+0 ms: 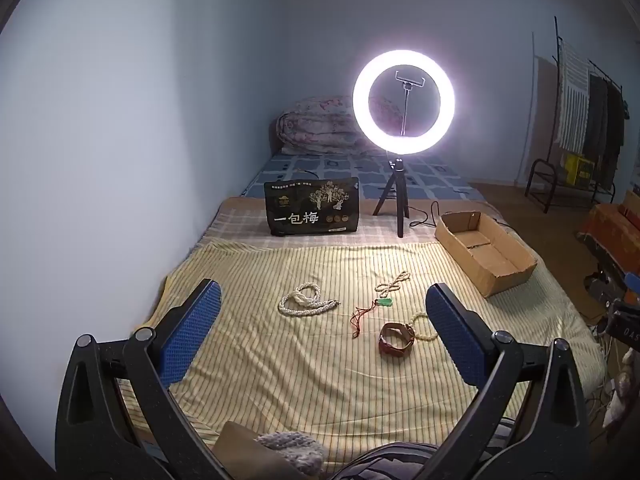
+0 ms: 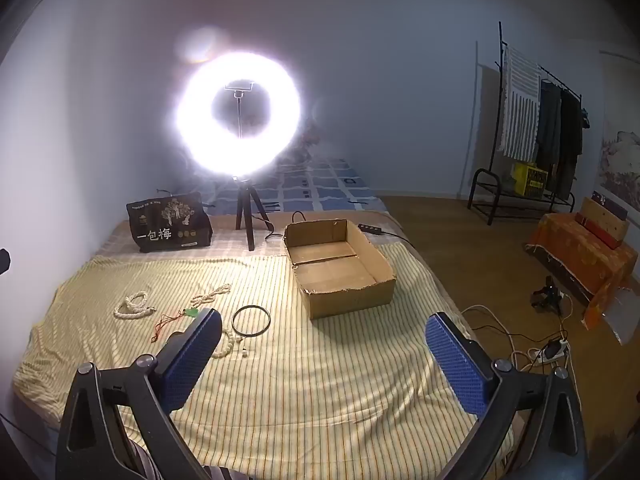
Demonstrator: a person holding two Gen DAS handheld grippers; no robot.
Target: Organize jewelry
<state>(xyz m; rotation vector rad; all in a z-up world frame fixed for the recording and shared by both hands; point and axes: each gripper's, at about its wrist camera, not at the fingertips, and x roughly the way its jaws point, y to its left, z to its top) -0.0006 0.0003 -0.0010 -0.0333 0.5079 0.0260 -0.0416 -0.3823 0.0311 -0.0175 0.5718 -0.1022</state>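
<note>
Black hoop (image 2: 251,320) only right view; watch (image 1: 396,339) only left.

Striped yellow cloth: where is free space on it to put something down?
Free: the near part of the striped yellow cloth, and the strip before the cardboard box. Crowded: the left middle, with pearl necklace, green pendant, brown watch, black ring.

Six jewelry pieces (image 1: 308,301), one cardboard box (image 2: 340,268)
</note>
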